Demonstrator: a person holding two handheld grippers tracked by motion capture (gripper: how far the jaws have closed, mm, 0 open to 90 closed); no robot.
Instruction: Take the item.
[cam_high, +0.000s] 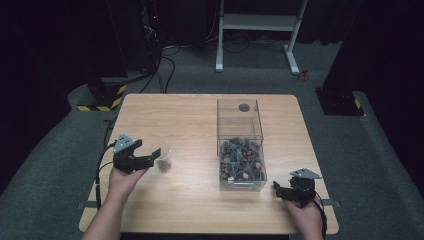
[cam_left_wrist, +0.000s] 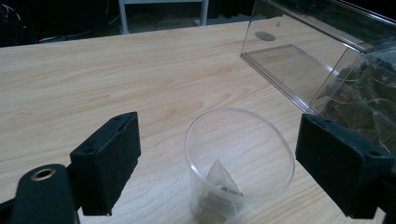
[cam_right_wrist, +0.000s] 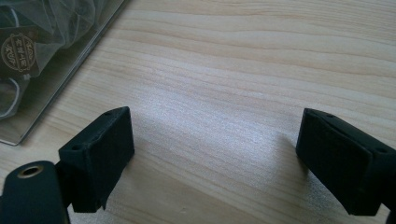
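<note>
— Where do I stand on the left?

— My left tongs (cam_left_wrist: 217, 161) are spread wide, gripping nothing. The clear cup (cam_left_wrist: 239, 161) stands upright between the jaws, touching neither (one pyramid tea bag (cam_left_wrist: 220, 179) lies in its bottom). From the high view, the cup (cam_high: 162, 156) sits left of centre on the worktop (cam_high: 185, 115), just right of the left tongs (cam_high: 150, 159).

— And the box?

— The clear box (cam_high: 240, 120) stands right of centre, long side running near to far. Its near half is heaped with tea bags (cam_high: 242, 160); the far half is bare. The cup is well apart from it, to its left.

— Right side?

— My right tongs (cam_right_wrist: 215, 151) are also wide open and hold nothing, with bare wood between the jaws. They rest low at the near right of the worktop (cam_high: 285, 190), just beside the box's near right corner (that corner edge (cam_right_wrist: 60, 79) shows at the left of the right gripper view).
</note>
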